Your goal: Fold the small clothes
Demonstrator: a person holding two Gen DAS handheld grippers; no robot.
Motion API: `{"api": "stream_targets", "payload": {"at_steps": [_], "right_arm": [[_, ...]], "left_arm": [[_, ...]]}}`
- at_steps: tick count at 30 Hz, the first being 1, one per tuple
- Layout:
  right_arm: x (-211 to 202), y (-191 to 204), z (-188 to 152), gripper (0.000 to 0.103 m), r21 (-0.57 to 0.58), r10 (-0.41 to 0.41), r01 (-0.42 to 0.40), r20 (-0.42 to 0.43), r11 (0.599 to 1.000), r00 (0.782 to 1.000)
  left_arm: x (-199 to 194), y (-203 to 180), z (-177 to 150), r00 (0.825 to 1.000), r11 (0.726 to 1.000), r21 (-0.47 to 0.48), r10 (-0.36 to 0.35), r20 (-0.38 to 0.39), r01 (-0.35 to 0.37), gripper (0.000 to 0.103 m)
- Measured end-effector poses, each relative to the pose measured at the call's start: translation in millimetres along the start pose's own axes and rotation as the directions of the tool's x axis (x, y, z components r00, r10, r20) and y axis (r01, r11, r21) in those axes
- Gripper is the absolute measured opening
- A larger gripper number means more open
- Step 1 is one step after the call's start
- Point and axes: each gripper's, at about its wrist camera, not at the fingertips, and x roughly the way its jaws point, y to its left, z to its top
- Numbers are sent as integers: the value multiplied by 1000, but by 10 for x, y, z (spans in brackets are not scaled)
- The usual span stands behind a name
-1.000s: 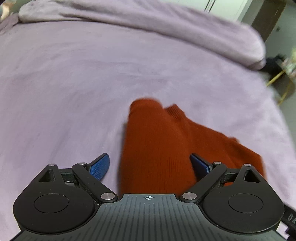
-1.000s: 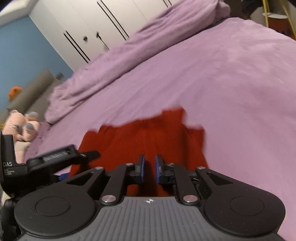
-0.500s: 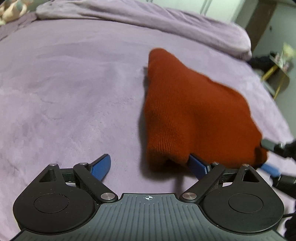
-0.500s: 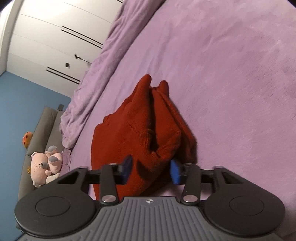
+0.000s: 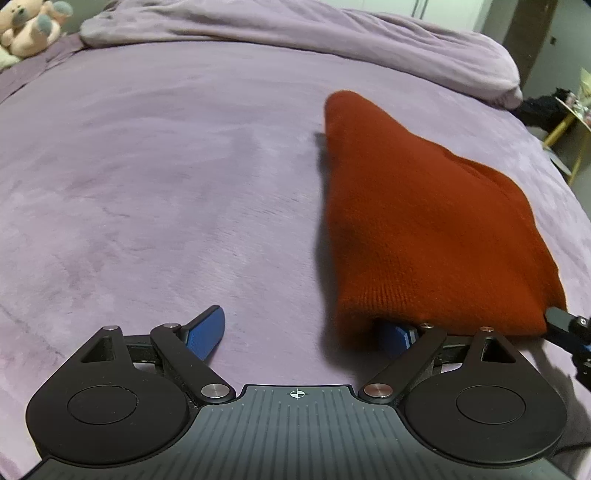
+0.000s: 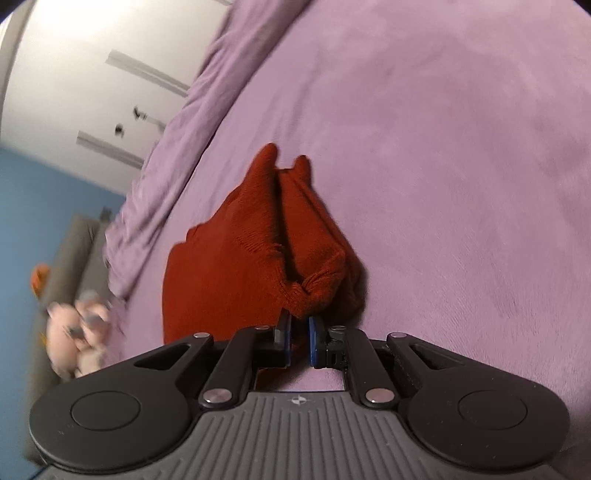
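A rust-red knitted garment (image 5: pixel 424 221) lies folded over on the purple bed cover, right of centre in the left wrist view. My left gripper (image 5: pixel 301 332) is open and empty; its right finger sits under the garment's near edge. In the right wrist view the garment (image 6: pixel 258 254) is bunched and lifted at its near corner. My right gripper (image 6: pixel 298 332) is shut on that corner. The right gripper's tip also shows at the right edge of the left wrist view (image 5: pixel 569 325).
A purple bed cover (image 5: pixel 166 184) spreads under everything, with a rolled duvet (image 5: pixel 295 29) along the far side. A pink plush toy (image 5: pixel 26 29) sits at the far left. A white wardrobe (image 6: pixel 92 74) and a grey sofa (image 6: pixel 74 251) stand beyond the bed.
My right gripper opened half a second ago and has now shut on the garment's corner. The left gripper stayed open and shifted left, so the garment now lies to its right.
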Motion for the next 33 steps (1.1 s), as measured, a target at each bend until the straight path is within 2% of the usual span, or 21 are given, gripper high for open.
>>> {"api": "stream_targets", "payload": {"at_steps": [2,4,5,6,7,8,10,11,12,13,14,15,16,18,19,21,24,28,31,33], "right_arm": [[42,87,1,8,-71,-67,67,-3,995,998],[50,181,-31,14,-159,-132,132,11,978,991],[33,252,-72,15,-225,-168,169,26,960,985],[8,287,-105,23,-279,-197,200,36,939,980],[-17,338,-150,26,-334,-242,242,40,911,969],[-32,363,-194,26,-375,-287,271,16,886,958],[-103,330,-288,27,-393,-295,255,-42,883,955],[-167,340,-347,28,-405,-293,250,-45,879,955],[-222,363,-403,39,-426,-302,254,-49,868,952],[-275,399,-464,56,-449,-314,258,-54,855,948],[-316,439,-512,65,-466,-317,256,-57,847,947],[-365,496,-562,81,-490,-322,256,-53,833,945],[-413,567,-601,90,-521,-339,272,-35,809,940],[-449,738,-683,98,-585,-372,317,28,747,928],[-484,828,-726,99,-619,-373,328,60,714,926],[-554,942,-775,99,-646,-372,335,85,686,925],[-587,1051,-787,99,-647,-381,349,97,677,920],[-547,1158,-771,99,-643,-445,409,116,648,888],[-560,1184,-742,99,-627,-440,394,90,671,893],[-547,1196,-736,99,-614,-460,416,96,670,883]], "left_arm": [[-24,34,1,1000,1000,2,23,9,-23,92],[-42,82,7,1000,1000,-8,16,0,-16,91],[-53,94,13,1000,1000,-10,15,-3,-15,91],[-81,100,8,1000,1000,-3,18,-5,-18,92],[-108,99,-2,1000,1000,9,23,-7,-23,92],[-129,92,-14,999,999,23,33,-11,-33,94],[-166,58,-71,997,996,59,69,-33,-67,93],[-181,22,-106,995,993,81,87,-48,-83,93],[-209,-13,-163,993,989,116,97,-60,-90,93],[-254,-44,-223,993,986,145,97,-63,-87,94],[-294,-66,-262,994,984,159,95,-63,-84,95],[-350,-84,-294,994,983,167,88,-66,-76,95],[-404,-94,-302,994,984,165,75,-74,-62,95],[-501,-101,-269,996,989,143,48,-77,-36,96],[-561,-103,-236,997,991,128,42,-71,-32,96],[-682,-116,-182,998,993,114,44,-41,-39,97],[-815,-144,-147,998,991,124,55,20,-57,101],[-889,-173,-104,997,986,148,66,42,-71,101],[-885,-190,-74,998,984,168,63,23,-66,101],[-879,-217,-73,998,982,178,60,9,-61,101]]}}
